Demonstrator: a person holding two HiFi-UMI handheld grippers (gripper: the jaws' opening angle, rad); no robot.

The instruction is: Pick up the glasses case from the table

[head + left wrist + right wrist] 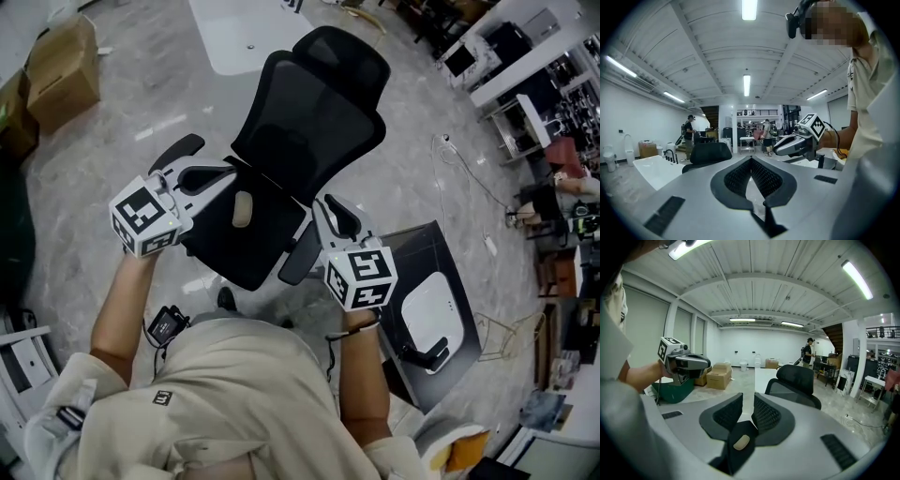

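Left tool (751,164) has its jaws pressed together on nothing; right tool (748,398) stands spread, nothing between its jaws. Both hover over a black office chair (300,141). What looks like the white glasses case (427,314) lies on the dark bench (441,248) near the right tool, apart from it.

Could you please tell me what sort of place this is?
Probably an open-plan office or workshop: a black mesh office chair on a marbled floor, cardboard boxes, and strip lights on a high ceiling.
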